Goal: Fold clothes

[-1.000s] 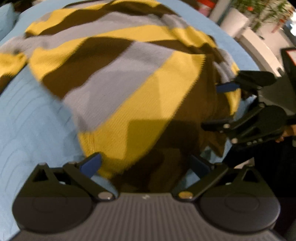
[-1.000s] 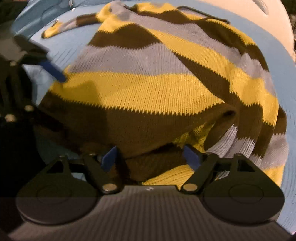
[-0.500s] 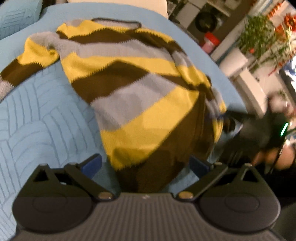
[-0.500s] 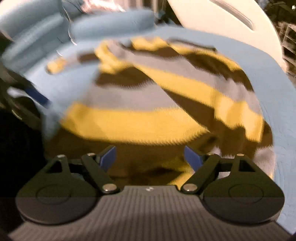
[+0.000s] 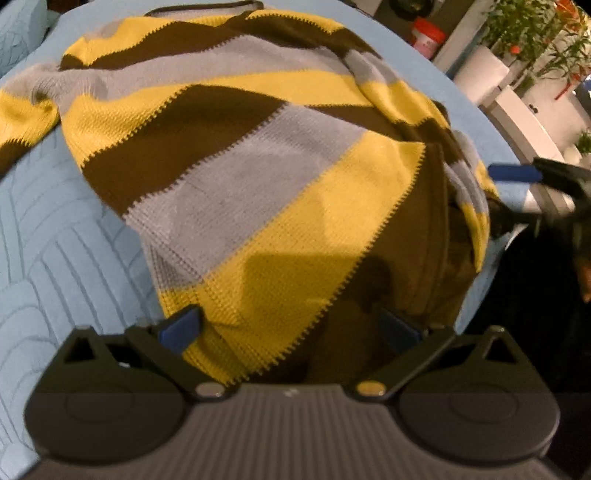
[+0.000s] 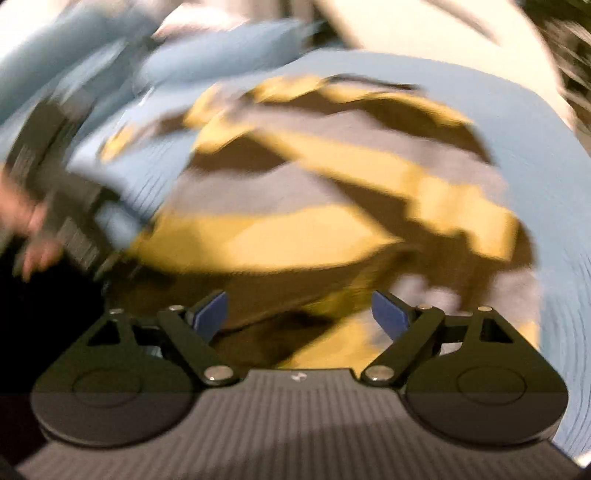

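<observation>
A yellow, brown and grey striped knit sweater [image 5: 258,184] lies spread on a light blue quilted bed [image 5: 55,266]. My left gripper [image 5: 288,328] is open, its blue pads wide apart over the sweater's near hem, holding nothing. My right gripper [image 6: 301,315] is open too, above the sweater's [image 6: 314,221] lower edge; its view is blurred by motion. The right gripper also shows at the right edge of the left wrist view [image 5: 524,177], beside the sweater's side. The left gripper and a hand show at the left of the right wrist view [image 6: 55,206].
The bed's right edge [image 5: 476,295] drops to a dark floor. White planters with green plants [image 5: 517,66] and a red-lidded container [image 5: 424,33] stand beyond the bed. A white headboard [image 6: 424,37] and blue pillows [image 6: 92,55] lie at the far end.
Both grippers stay open. The left gripper has moved closer over the sweater's hem. The right gripper has pulled back and is swinging fast, blurring its view.
</observation>
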`<action>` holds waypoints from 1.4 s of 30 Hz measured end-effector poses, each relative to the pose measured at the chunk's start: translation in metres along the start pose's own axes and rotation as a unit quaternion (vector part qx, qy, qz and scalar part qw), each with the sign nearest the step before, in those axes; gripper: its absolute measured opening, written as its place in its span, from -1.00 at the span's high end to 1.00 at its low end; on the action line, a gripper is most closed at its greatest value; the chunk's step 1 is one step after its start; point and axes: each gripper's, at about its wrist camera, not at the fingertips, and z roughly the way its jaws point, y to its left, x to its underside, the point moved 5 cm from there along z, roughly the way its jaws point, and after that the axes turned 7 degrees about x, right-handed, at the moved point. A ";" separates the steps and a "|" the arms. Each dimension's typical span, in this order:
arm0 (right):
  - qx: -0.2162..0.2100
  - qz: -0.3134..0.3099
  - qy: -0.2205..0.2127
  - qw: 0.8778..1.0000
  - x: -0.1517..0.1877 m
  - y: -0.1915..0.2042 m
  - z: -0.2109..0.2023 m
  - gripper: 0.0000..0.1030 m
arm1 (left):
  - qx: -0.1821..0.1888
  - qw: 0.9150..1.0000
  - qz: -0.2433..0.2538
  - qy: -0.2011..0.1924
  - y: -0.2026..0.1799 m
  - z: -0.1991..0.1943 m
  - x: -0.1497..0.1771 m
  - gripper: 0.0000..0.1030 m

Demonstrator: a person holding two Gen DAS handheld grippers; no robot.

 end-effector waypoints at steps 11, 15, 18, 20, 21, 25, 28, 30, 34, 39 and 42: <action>-0.026 0.129 0.014 0.991 0.008 -0.046 0.021 -0.70 | -0.015 0.999 0.028 0.036 0.004 0.001 0.009 -1.00; -0.027 0.116 0.028 0.992 0.012 -0.040 0.025 -0.70 | -0.014 0.999 0.023 0.036 0.006 0.000 0.012 -1.00; -0.030 0.126 0.027 0.991 0.013 -0.041 0.021 -0.70 | -0.014 0.999 0.023 0.035 0.006 0.000 0.012 -1.00; -0.032 0.131 0.026 0.990 0.013 -0.042 0.019 -0.70 | -0.018 0.999 0.027 0.036 0.006 0.000 0.012 -1.00; -0.032 0.134 0.026 0.990 0.013 -0.043 0.019 -0.70 | -0.019 0.999 0.028 0.036 0.005 0.001 0.013 -1.00; -0.036 0.133 0.022 0.990 0.013 -0.041 0.019 -0.70 | -0.016 0.999 0.023 0.034 0.007 0.000 0.013 -1.00; -0.037 0.133 0.021 0.990 0.013 -0.040 0.020 -0.70 | -0.015 0.999 0.021 0.033 0.007 0.000 0.013 -1.00; -0.037 0.134 0.022 0.990 0.014 -0.040 0.020 -0.70 | -0.015 0.999 0.021 0.033 0.007 0.000 0.013 -1.00; -0.036 0.134 0.023 0.990 0.014 -0.040 0.021 -0.70 | -0.016 0.999 0.021 0.034 0.008 0.000 0.013 -1.00; -0.036 0.132 0.025 0.990 0.015 -0.039 0.022 -0.70 | -0.016 0.999 0.021 0.034 0.008 0.000 0.013 -1.00; -0.037 0.133 0.025 0.990 0.014 -0.039 0.022 -0.70 | -0.013 0.999 0.018 0.030 0.008 -0.003 0.013 -1.00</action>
